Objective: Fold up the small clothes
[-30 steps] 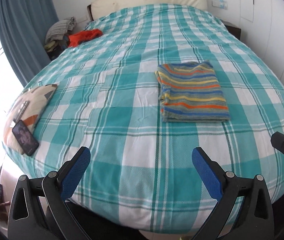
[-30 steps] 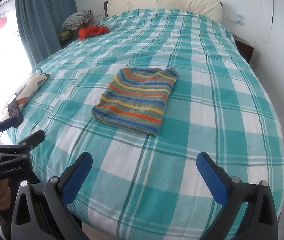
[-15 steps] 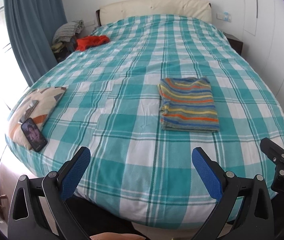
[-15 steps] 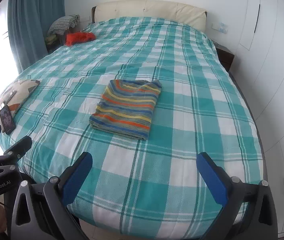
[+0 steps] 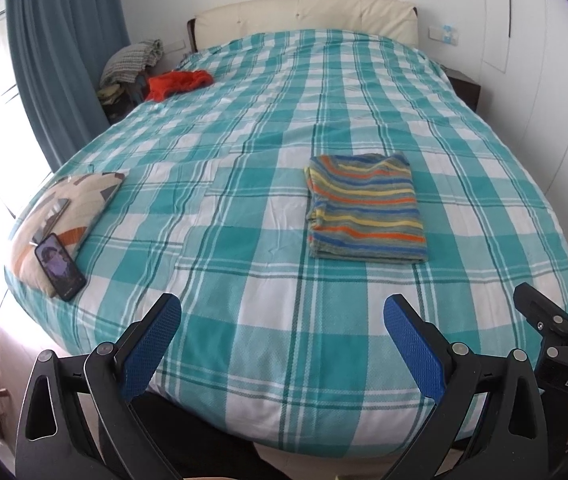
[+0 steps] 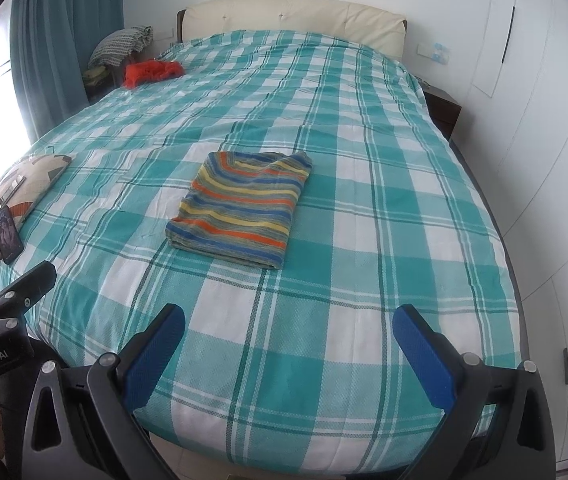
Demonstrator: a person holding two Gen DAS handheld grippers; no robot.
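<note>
- left wrist view: the left gripper (image 5: 280, 344) hangs over the near edge of the bed (image 5: 244, 360), its blue pads (image 5: 150, 350) spread wide with nothing between them.
- the striped garment (image 5: 364, 206) lies folded into a flat rectangle on the checked cover, right of the bed's middle and well apart from the gripper.
- a phone (image 5: 60, 266) rests on a patterned cushion (image 5: 68, 216) at the bed's left edge; a red cloth (image 5: 178, 83) sits at the far left corner by the headboard (image 5: 304, 14).
- part of the right gripper (image 5: 556, 328) shows at the right rim; its jaws cannot be judged from here.
- right wrist view: the right gripper (image 6: 290, 350) is also over the near edge, jaws wide apart and empty.
- the garment (image 6: 242, 210) lies ahead and a little left, folded, touching only the cover (image 6: 364, 240).
- the left gripper (image 6: 8, 300) shows at the left rim, near the phone (image 6: 7, 233) and cushion (image 6: 30, 178).
- a curtain (image 6: 56, 40) hangs far left, white cupboard doors (image 6: 544, 80) on the right.
</note>
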